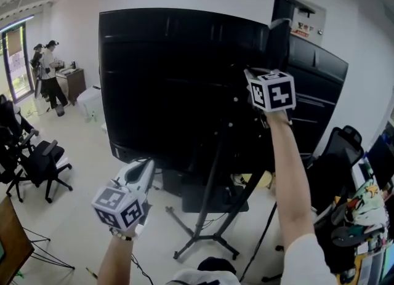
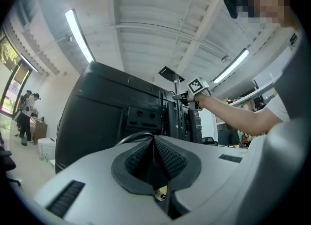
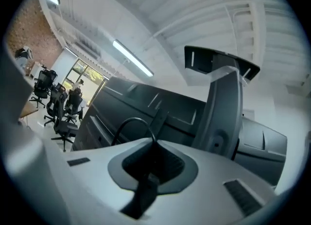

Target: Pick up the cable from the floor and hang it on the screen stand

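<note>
Low in the middle of the left gripper view, the left tool (image 2: pixel 154 146) has its ribbed jaws pressed together on a thin black cable (image 2: pixel 134 132), which rises out of the pads in a small arc. The right tool (image 3: pixel 154 148), seen in its own view, is likewise closed on the same cable. One loop curls up from its jaws and a dark length hangs down below them. So the cable is off the floor, pinched by both tools at once. It is in the air in front of the back of the large black flat screen (image 1: pixel 166 80). That screen rides on a black metal stand with splayed legs (image 1: pixel 206 240), whose upright grey post (image 3: pixel 223 112) rises just beside the right tool. Whether the cable touches the stand cannot be made out. In the head view the right tool is at the upper right, close against the post, and the left tool is at the lower left, well apart from it. The only container in view is one white bin (image 1: pixel 90 102) on the pale floor (image 1: pixel 80 228) at the middle left, and its contents cannot be seen. Counted: two tools, one cable, one screen, one stand, two people standing (image 1: pixel 48 68) at the far upper left and two black wheeled office chairs (image 1: pixel 43 165) at the left edge.
</note>
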The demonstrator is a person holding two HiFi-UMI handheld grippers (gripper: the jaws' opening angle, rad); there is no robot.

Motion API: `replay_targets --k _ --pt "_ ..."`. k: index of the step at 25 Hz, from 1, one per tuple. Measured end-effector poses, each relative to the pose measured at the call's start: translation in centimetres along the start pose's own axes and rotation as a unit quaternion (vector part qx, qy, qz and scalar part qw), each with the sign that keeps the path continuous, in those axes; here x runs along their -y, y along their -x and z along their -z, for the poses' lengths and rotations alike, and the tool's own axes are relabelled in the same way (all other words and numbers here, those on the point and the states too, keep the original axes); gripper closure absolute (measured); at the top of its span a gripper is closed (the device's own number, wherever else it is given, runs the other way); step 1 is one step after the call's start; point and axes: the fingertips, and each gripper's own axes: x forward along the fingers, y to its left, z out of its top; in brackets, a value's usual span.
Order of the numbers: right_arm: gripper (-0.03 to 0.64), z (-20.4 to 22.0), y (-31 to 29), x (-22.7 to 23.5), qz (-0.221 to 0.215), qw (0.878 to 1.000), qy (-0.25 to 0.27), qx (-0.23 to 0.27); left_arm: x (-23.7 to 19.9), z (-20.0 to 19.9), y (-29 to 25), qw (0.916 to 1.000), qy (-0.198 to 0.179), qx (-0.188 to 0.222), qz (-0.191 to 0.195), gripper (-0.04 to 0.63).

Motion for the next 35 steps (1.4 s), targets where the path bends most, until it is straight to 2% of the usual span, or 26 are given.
replay_targets --k 3,7,12,14,17,20,22,24,27,29,32,35 --pt "0.589 1.8 -0.8 0.6 -0.005 0.999 -0.019 -0.039 0.1 -0.1 0.3 1.0 0.001 0.002 0.009 0.589" --pt "0.591 5.7 -1.5 0.1 -0.035 0.992 -0.059 -0.105 1.1 0.1 0.5 0.9995 0.009 0.006 0.031 0.589" --pt "0.589 8.9 -0.6 -1.3 -0.045 0.986 -0.061 -0.148 2.8 -0.1 0.7 0.998 0.017 0.012 0.059 0.589" --pt "0.589 9.6 -0.1 -2.2 -0.054 0.984 -0.072 -0.151 3.1 0.2 0.7 0.9976 0.017 0.009 0.066 0.589" --pt "0.58 9.2 0.4 -2.3 -0.057 0.987 -0.083 -0.124 3.4 1.3 0.5 0.9973 0.02 -0.001 0.07 0.589" --pt "0.569 9.5 0.7 -2.7 -0.072 0.987 -0.103 -0.105 4.0 3.2 0.5 0.9961 0.044 -0.011 0.076 0.588" --pt "0.59 9.5 0.4 -2.7 -0.092 0.98 -0.147 -0.095 4.8 4.3 0.6 0.9945 0.059 -0.017 0.085 0.588" --pt "0.597 10.0 -0.2 -2.9 -0.117 0.966 -0.209 -0.097 5.9 4.8 0.9 0.9933 0.067 -0.018 0.092 0.588" --pt "0.597 12.2 -0.7 -4.2 -0.139 0.952 -0.242 -0.127 7.2 5.3 1.1 0.9929 0.072 -0.02 0.093 0.588" --pt "0.595 13.5 -0.3 -4.5 -0.132 0.955 -0.232 -0.13 8.1 5.8 1.4 0.993 0.072 -0.025 0.09 0.588" --pt "0.58 13.8 0.8 -4.2 -0.107 0.97 -0.188 -0.107 8.5 7.0 2.0 0.9943 0.068 -0.038 0.073 0.588" --pt "0.566 14.0 2.4 -4.6 -0.102 0.978 -0.157 -0.092 9.6 8.6 2.2 0.9951 0.072 -0.049 0.048 0.588"
